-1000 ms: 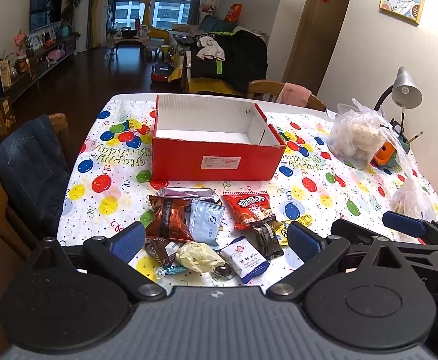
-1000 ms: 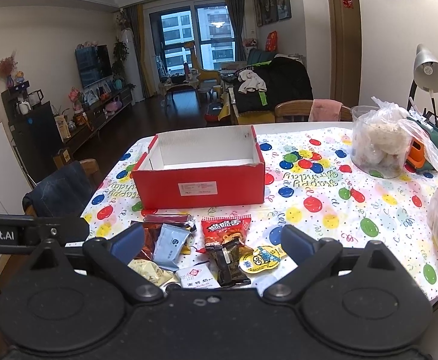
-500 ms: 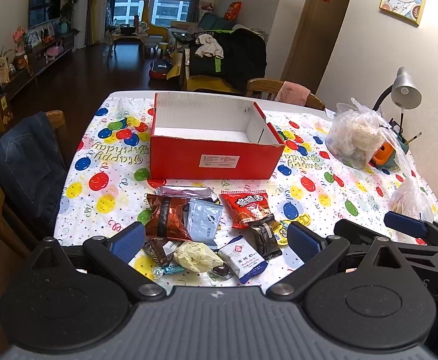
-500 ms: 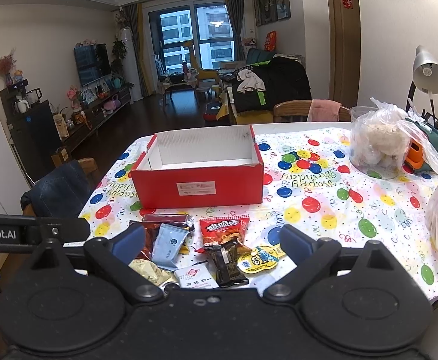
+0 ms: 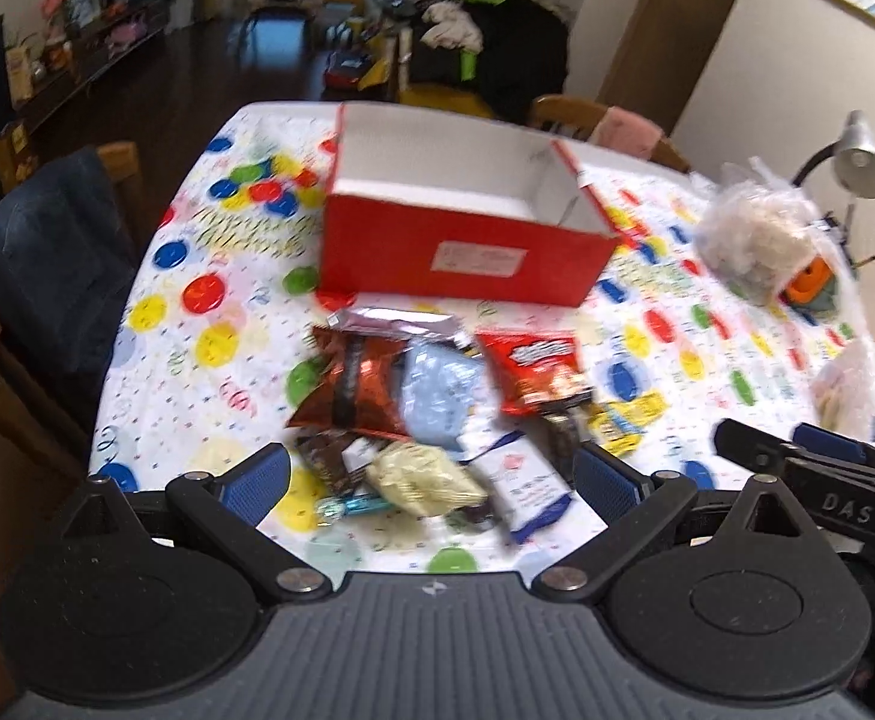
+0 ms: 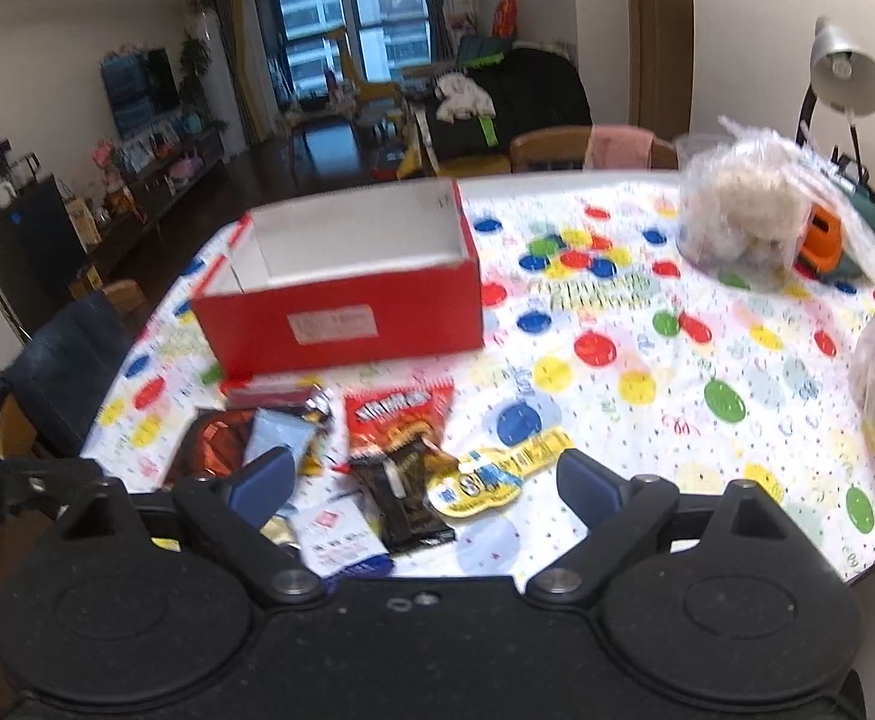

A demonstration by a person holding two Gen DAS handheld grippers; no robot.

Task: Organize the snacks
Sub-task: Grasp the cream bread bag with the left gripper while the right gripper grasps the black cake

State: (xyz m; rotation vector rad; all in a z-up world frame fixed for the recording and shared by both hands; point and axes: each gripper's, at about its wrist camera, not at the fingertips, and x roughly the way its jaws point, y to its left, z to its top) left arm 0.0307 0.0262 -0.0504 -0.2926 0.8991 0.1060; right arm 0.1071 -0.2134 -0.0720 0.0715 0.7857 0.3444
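Left gripper (image 5: pixel 431 477) spread wide, empty, above pale yellow crinkled packet (image 5: pixel 422 476) in snack pile. Right gripper (image 6: pixel 425 483) likewise apart over dark brown foil bar (image 6: pixel 404 495). Beyond both, open red cardboard box (image 5: pixel 467 252).

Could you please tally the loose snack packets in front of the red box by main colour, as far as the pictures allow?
Red or red-brown: 2
Silver: 1
Light blue: 1
Dark brown: 2
Yellow: 2
White with blue: 1
Total: 9, not counting small blurred wrapped sweets.
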